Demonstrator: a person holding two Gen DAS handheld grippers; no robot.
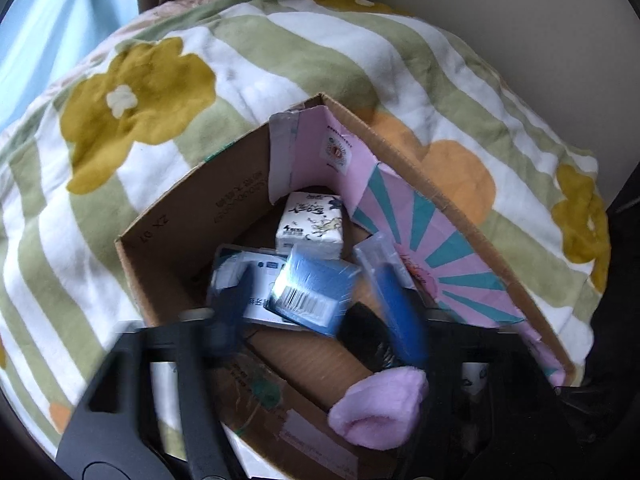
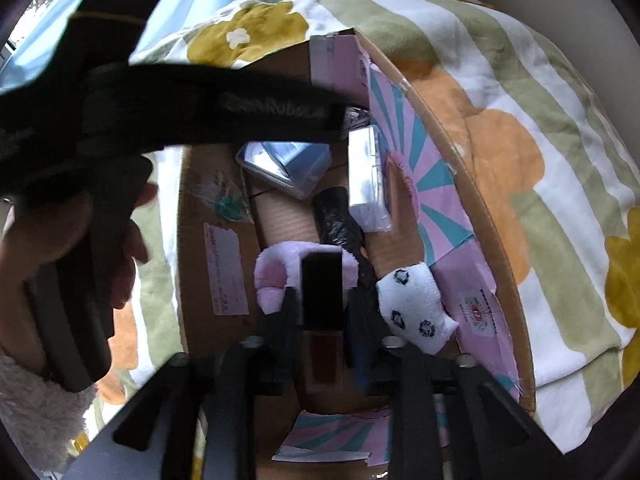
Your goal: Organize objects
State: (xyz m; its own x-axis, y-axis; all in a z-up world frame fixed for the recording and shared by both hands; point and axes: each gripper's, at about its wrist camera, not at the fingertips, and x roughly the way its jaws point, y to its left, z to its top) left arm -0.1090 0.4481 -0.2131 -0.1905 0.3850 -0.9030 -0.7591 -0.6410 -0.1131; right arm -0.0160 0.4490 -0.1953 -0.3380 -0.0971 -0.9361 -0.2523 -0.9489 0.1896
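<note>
Cardboard box [image 1: 168, 216] on floral blanket [image 1: 280, 48], perhaps overfull.

The box [image 1: 168, 216] is crowded along its pink-lined right wall: tissue pack [image 1: 310, 222], blue packet [image 1: 312, 290], black bag [image 2: 338, 220] and pink sock [image 1: 380, 410]. Bare cardboard floor lies open by the left wall

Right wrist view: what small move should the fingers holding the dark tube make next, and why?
Probably lower the right gripper slightly: its black-capped tube appears gripped above the pink sock, already over the cardboard box, so release can follow.
</note>
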